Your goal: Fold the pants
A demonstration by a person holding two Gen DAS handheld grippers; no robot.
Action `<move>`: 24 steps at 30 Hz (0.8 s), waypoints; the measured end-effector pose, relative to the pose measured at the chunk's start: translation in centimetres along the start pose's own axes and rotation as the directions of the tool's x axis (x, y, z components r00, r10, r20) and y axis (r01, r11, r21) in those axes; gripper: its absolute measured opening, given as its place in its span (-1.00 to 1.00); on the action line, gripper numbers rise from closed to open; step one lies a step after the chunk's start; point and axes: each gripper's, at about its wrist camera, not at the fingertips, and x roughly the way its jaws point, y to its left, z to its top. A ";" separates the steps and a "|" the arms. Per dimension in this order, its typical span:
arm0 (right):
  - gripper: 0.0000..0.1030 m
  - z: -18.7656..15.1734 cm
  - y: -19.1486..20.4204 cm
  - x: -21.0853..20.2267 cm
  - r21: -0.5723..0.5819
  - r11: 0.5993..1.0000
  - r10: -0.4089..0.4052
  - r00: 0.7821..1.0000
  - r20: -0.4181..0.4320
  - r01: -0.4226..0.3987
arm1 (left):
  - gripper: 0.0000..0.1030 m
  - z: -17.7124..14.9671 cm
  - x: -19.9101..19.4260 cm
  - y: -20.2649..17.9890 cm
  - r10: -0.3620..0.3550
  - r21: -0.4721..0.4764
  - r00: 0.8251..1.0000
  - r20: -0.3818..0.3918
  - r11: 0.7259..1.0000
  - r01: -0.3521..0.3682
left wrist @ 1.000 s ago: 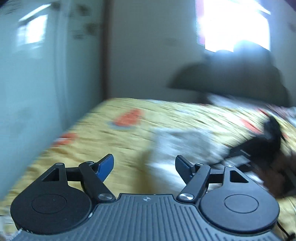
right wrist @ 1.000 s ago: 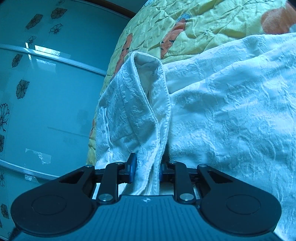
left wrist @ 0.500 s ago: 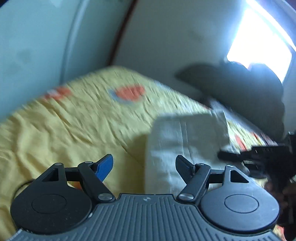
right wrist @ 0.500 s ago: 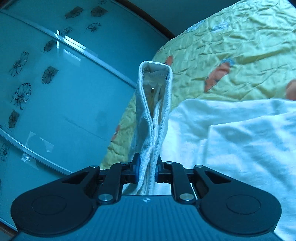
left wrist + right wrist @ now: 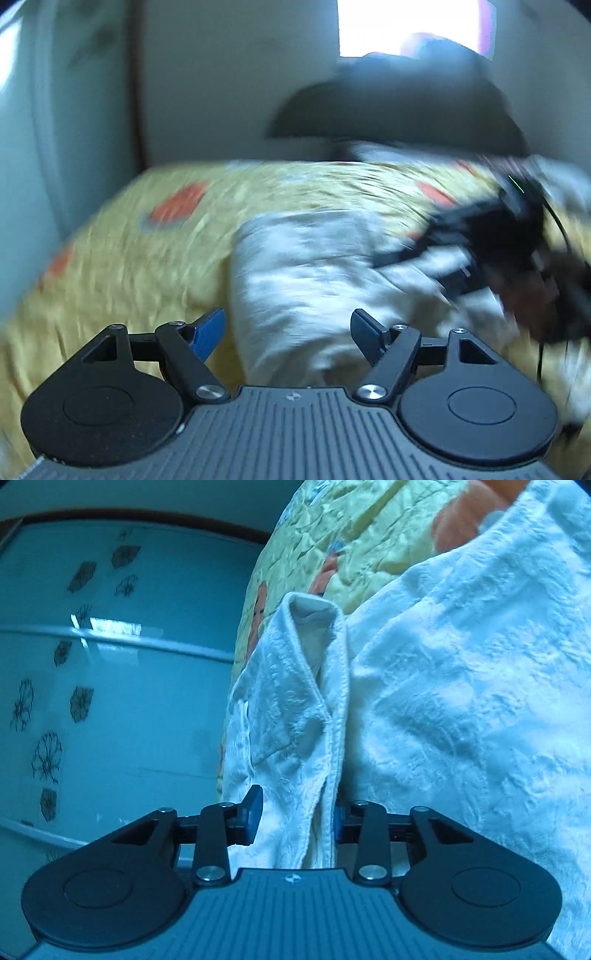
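- Lying on a yellow quilted bedspread (image 5: 122,258) with orange patches, the white textured pants (image 5: 461,701) are folded into a rough block, seen blurred in the left wrist view (image 5: 314,280).
- The left gripper (image 5: 288,336) hovers just above the near edge of the pants, its jaws wide apart with nothing pressed between them.
- The right gripper (image 5: 295,816) has a doubled-over hem of the pants (image 5: 314,686) standing upright between its jaws; the jaws are opening, and the left blue pad (image 5: 253,814) stands visibly clear of the cloth, while the other pad sits right at the fabric's edge.
- In the left wrist view the right gripper (image 5: 476,251) appears as a dark blurred shape over the far right side of the pants, with a hand (image 5: 532,295) behind it.
- A frosted glass wardrobe door (image 5: 110,701) with dark flower prints stands beside the bed.
- A bright window (image 5: 406,26) glows above a dark heap (image 5: 399,103) at the far end of the bed.
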 end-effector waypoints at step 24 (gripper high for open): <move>-0.76 -0.2 4.7 -1.9 -0.218 0.976 -0.014 0.999 0.040 0.023 | -0.54 1.4 3.2 -3.1 0.170 0.137 0.983 -0.066 0.978 -0.160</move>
